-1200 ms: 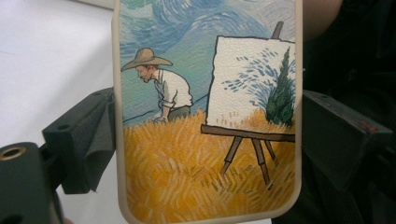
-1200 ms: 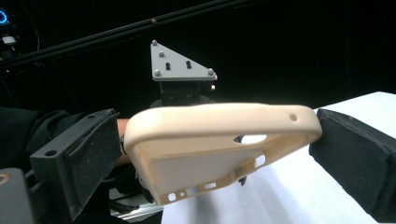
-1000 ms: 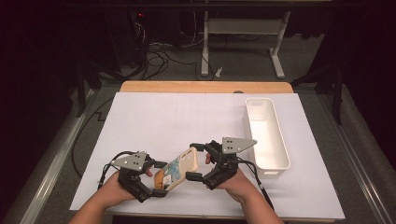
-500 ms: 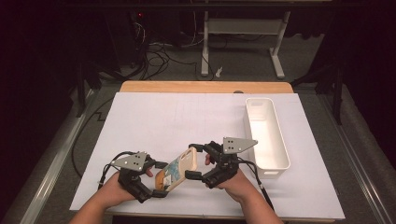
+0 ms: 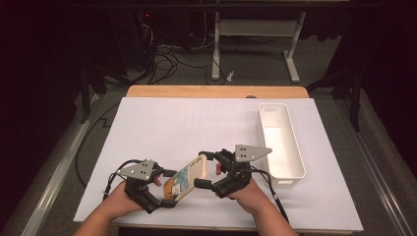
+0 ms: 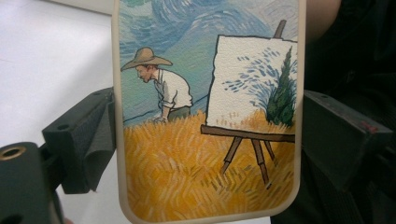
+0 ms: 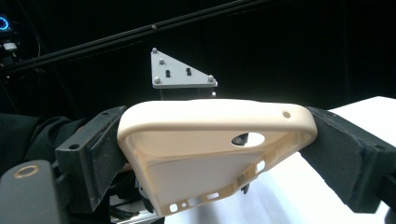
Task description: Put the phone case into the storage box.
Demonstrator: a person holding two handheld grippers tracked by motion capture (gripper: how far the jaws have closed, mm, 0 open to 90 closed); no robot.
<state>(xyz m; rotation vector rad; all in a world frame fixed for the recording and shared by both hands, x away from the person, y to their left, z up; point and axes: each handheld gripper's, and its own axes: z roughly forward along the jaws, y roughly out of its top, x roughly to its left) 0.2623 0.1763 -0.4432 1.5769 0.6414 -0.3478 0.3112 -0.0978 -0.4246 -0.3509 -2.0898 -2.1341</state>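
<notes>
1 phone case (image 5: 186, 178), 1 white bin (image 5: 280, 142), 1 table (image 5: 162, 123), and 2 tongs: left (image 5: 164, 188), right (image 5: 206, 169).

No words, brand names or numbers can be read anywhere. The phone case (image 6: 208, 116) carries a painted picture, without lettering.

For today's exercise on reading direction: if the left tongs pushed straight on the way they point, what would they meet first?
The phone case already clamped between them; beyond it, probably the right tongs gripping its far end, though depth is hard to judge.
</notes>
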